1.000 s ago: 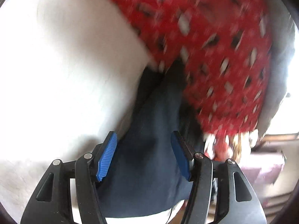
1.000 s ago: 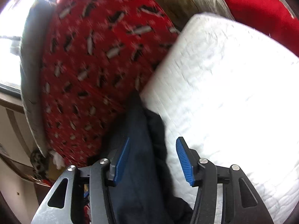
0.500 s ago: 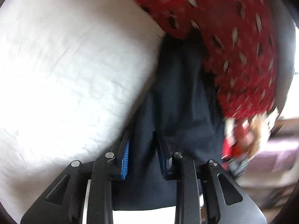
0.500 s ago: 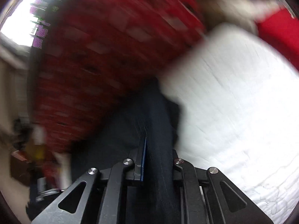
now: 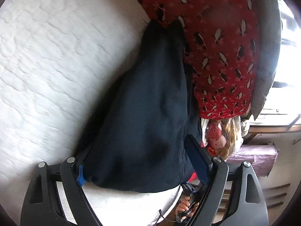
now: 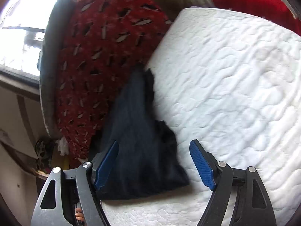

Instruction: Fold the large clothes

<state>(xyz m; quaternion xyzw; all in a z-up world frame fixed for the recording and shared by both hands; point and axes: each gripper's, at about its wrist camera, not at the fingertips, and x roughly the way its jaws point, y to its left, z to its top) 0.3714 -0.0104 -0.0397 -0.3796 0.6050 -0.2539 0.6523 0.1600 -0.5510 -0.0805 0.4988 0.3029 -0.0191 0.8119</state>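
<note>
ITEM: dark navy garment (image 5: 143,109), large, soft woven cloth, matte, no print visible. Type (trousers / top) can't tell; only a long tapering bundle shows.

LOC: lies on white quilted mattress (image 5: 56,66), along its edge next to red penguin-print blanket (image 5: 222,43). Left-wrist view: fills centre of frame, narrow end toward upper centre, wide end at bottom centre between the fingers. Right-wrist view: same garment (image 6: 137,135) centre-left, narrow tip pointing up to where mattress (image 6: 235,94) meets blanket (image 6: 105,56).

CONDITION: layered, looks doubled lengthwise; near edge fairly straight across, right flank in right-wrist view lumpy w/ loose fold sticking out. A few soft creases on top.

LEFT gripper (image 5: 139,162): jaws spread wide, near end of garment between them; left pad partly hidden by cloth, right pad clear of it. Not clamping.

RIGHT gripper (image 6: 154,162): jaws spread wide, cloth between them and against left pad, right pad over bare mattress. Not clamping.

PROGRESS (est.): at least one lengthwise fold appears done, bundle laid down and let go. Left to do, prob.: tidy ragged side, fold crosswise to a compact packet. Mid-task, not finished.

MISC: grey pillow edge (image 5: 267,56) at right; window (image 6: 20,30) upper left of right-wrist view; clutter bag (image 5: 222,135) lower right.
</note>
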